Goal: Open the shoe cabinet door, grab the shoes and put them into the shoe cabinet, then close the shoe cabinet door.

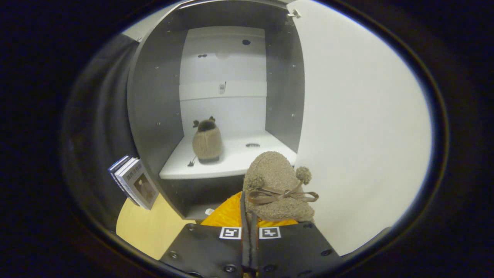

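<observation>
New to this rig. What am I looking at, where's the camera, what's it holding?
The camera rides on a handheld two-finger gripper and looks forward along its fingers, the black plates with square markers. The fingers are pressed together on the edge of a fuzzy tan shoe with a bow and pompoms, carried just ahead of them. Beyond it stands the shoe cabinet, its white door swung open. A matching shoe already sits on the white shelf inside. Some books lean beside the cabinet.

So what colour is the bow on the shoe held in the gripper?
Brown, a satin-like ribbon bow on the tan fuzzy shoe that the gripper holds; seen in the gripper view.
</observation>
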`<state>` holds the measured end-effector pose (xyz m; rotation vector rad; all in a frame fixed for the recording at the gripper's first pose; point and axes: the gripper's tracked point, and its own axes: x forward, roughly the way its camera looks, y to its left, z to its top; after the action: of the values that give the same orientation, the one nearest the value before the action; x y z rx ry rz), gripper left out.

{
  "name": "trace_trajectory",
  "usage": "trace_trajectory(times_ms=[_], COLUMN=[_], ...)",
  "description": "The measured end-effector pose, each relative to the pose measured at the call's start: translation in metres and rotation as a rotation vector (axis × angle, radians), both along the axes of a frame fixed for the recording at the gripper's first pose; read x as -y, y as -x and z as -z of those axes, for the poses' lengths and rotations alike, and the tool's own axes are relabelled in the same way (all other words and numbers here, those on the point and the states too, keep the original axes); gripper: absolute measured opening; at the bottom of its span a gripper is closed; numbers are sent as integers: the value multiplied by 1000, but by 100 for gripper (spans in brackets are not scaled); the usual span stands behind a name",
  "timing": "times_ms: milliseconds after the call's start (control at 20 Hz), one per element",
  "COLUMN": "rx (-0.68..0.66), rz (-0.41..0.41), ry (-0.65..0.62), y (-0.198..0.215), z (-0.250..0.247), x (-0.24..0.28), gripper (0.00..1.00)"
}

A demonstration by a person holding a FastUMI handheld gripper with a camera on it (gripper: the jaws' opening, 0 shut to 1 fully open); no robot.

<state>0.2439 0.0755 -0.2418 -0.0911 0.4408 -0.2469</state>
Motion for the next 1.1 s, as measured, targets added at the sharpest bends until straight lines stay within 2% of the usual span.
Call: trace_trajectory(times_ms=[300, 650, 850, 1100], rx=[66, 38, -3, -86], rz=[-80, -125, -139, -136], ry=[34, 17, 21, -2], y=[-117, -242, -282, -291], z=[-46, -25, 1, 28], x=[3, 20, 29, 36], gripper=[2, 3, 2, 3])
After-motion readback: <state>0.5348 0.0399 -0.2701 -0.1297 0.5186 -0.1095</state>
